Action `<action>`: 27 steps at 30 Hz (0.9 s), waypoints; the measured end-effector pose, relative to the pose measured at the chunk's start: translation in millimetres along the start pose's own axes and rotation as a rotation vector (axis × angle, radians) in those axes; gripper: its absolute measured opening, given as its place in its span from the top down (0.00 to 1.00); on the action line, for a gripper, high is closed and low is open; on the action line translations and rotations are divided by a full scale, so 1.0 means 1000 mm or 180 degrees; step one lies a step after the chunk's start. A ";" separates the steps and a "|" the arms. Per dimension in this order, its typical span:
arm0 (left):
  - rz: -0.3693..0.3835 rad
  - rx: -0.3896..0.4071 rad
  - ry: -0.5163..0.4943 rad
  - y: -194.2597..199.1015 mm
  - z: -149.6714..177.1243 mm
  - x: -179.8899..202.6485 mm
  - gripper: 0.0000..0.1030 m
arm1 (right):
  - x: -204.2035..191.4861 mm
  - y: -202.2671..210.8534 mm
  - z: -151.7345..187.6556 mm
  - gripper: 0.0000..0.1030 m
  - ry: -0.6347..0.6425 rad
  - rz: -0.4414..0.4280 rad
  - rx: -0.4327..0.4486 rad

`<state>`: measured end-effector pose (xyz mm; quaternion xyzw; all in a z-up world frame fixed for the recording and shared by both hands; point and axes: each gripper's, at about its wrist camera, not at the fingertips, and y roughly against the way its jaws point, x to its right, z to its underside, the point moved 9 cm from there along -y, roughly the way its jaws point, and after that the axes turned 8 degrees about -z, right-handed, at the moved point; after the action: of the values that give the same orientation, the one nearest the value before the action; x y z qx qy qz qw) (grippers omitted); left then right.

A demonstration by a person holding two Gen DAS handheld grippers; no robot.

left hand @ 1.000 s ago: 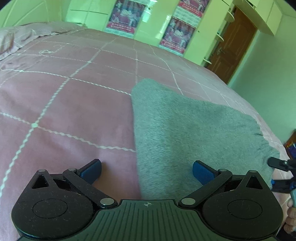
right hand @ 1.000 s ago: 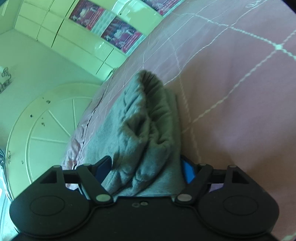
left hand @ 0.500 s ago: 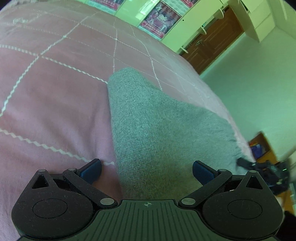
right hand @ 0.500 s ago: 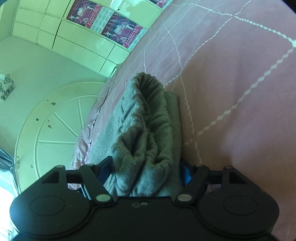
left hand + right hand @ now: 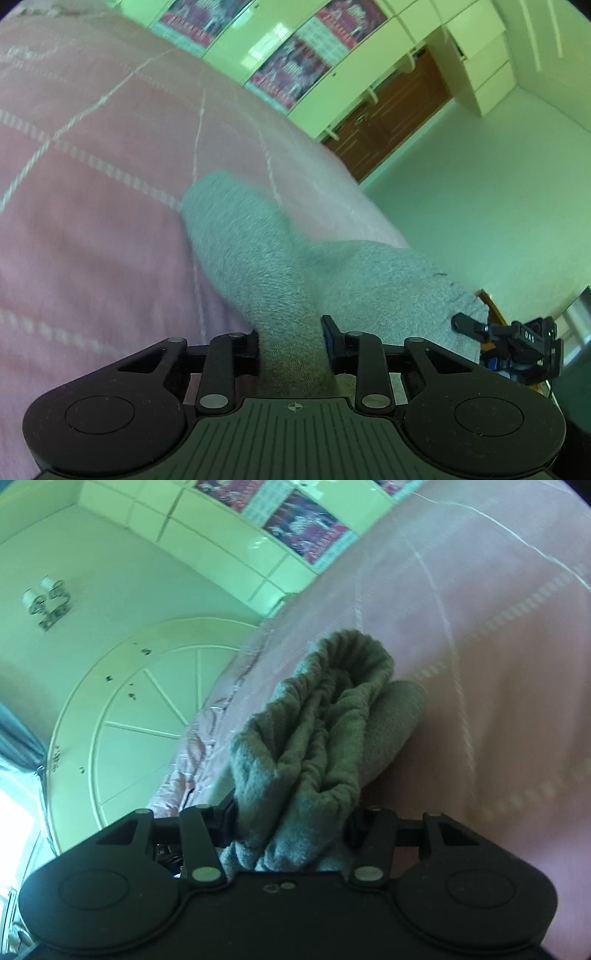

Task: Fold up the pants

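Left tool [image 5: 291,338] clamps grey pants [image 5: 258,266] fold — right tool [image 5: 291,819], just closing, pinches bunched waistband on pink bedspread [image 5: 92,229].

From my feed, the whole background is a pink bedspread [image 5: 92,221] with a white stitched grid. Behind it I see pale cabinets with red posters [image 5: 291,74] stuck on, plus a brown wooden door [image 5: 391,118]. Right cam catches a round spoked ceiling panel [image 5: 147,716].

Right gripper [image 5: 291,812] jaws just closing, pressed on bunched grey pants [image 5: 317,734], gathered waistband folds between fingers, pink checked bedspread [image 5: 498,686] beneath, pale green headboard [image 5: 122,716] behind
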<state>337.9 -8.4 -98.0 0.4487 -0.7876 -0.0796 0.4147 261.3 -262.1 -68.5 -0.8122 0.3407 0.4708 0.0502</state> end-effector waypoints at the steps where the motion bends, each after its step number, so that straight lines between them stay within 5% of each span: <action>1: 0.0040 0.0053 -0.0010 0.001 -0.011 0.002 0.72 | -0.005 -0.006 -0.012 0.57 0.0030 -0.0072 -0.0001; 9: -0.0152 0.0349 -0.0298 -0.034 -0.122 -0.001 0.71 | 0.013 -0.067 -0.115 0.57 0.0267 -0.0148 0.0080; 10: -0.0321 0.0370 -0.0333 -0.045 -0.129 -0.009 0.59 | 0.033 -0.079 -0.120 0.51 0.0208 -0.0047 0.0025; 11: -0.0696 0.0367 -0.0424 -0.060 -0.132 -0.023 0.13 | 0.060 -0.089 -0.120 0.33 0.0166 0.0199 -0.0032; 12: -0.1367 0.0311 -0.0544 -0.077 -0.131 -0.045 0.03 | 0.093 -0.098 -0.117 0.19 0.0067 0.0615 -0.0115; 13: -0.1769 0.0201 -0.0723 -0.094 -0.125 -0.061 0.00 | 0.124 -0.107 -0.106 0.13 -0.0059 0.1027 -0.0255; 15: -0.1687 0.0281 -0.0792 -0.108 -0.113 -0.073 0.00 | 0.118 -0.107 -0.102 0.06 0.0196 0.0881 -0.0082; 21: -0.1671 0.0333 -0.0770 -0.110 -0.116 -0.076 0.00 | 0.110 -0.110 -0.093 0.05 0.0460 0.0968 -0.0045; 27: -0.1852 0.0388 -0.0792 -0.063 -0.100 -0.062 0.00 | 0.077 -0.084 -0.100 0.06 0.0440 0.1059 0.0249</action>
<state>466.8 26.9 -100.9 0.6660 -0.6742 -0.2018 0.2474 409.2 -277.1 -94.7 -0.7725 0.4911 0.4020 -0.0203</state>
